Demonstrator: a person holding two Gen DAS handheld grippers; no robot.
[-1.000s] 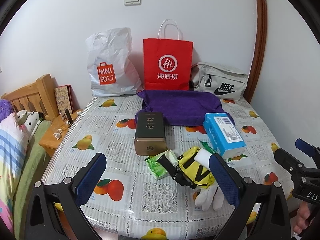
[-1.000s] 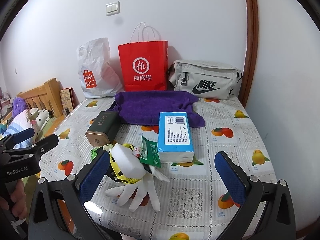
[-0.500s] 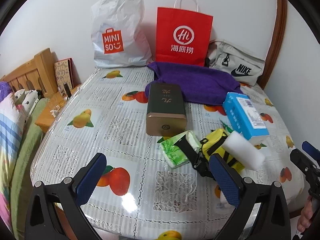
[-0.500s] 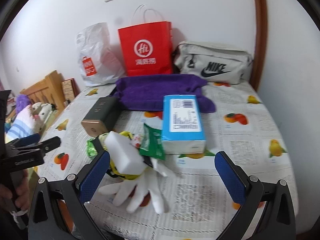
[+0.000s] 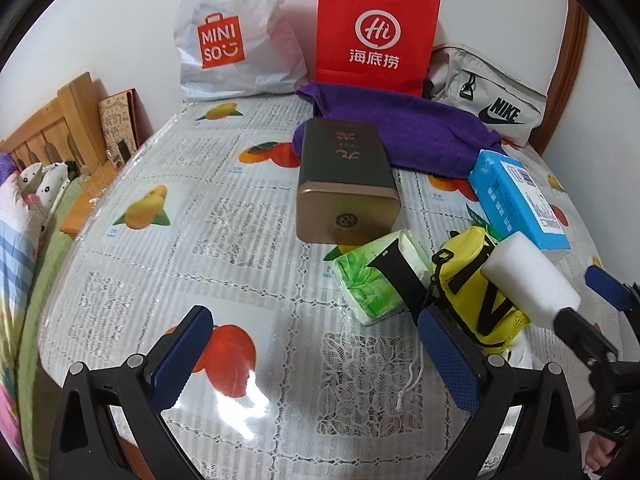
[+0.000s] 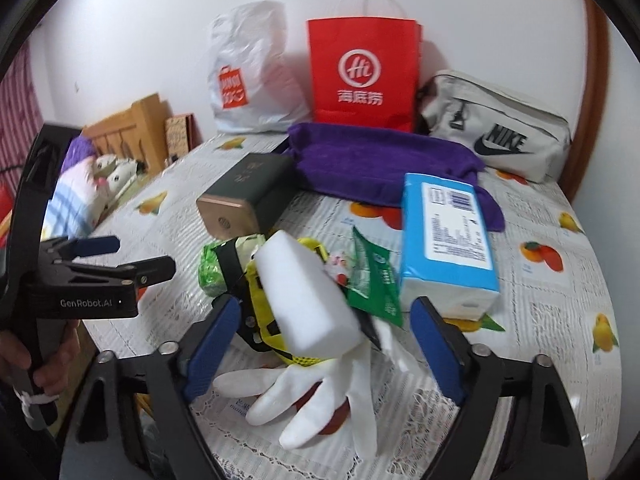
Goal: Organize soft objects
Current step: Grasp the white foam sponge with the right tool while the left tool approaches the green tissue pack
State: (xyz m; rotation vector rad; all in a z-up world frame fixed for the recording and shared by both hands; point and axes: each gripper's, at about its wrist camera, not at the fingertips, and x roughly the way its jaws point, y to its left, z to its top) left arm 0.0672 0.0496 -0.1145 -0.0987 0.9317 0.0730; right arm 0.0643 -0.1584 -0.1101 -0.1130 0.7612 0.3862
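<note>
A white sponge block [image 6: 304, 296] lies tilted on a yellow pouch [image 6: 260, 304], with a white glove [image 6: 320, 392] spread in front. My right gripper [image 6: 324, 308] straddles the sponge. Its jaws are closing, and the pads stand clear of the sponge on both sides. In the left wrist view the sponge [image 5: 528, 280] reaches between the right gripper's fingers [image 5: 590, 300]. My left gripper [image 5: 314, 320] is open over bare tablecloth, left of the yellow pouch [image 5: 472, 280] and a green tissue pack [image 5: 372, 280]. A purple towel [image 5: 400, 128] lies at the back.
A dark tin box [image 5: 344, 176] and a blue tissue box [image 6: 448, 236] flank the pile, and a green sachet [image 6: 376, 280] lies beside the sponge. A Miniso bag [image 5: 232, 32], a red paper bag [image 5: 376, 28] and a Nike bag [image 5: 492, 100] line the wall. A bed [image 5: 24, 208] lies left.
Both grippers have sunk toward the table and closer to the pile. The right jaws have narrowed around the sponge. The objects have not moved.
</note>
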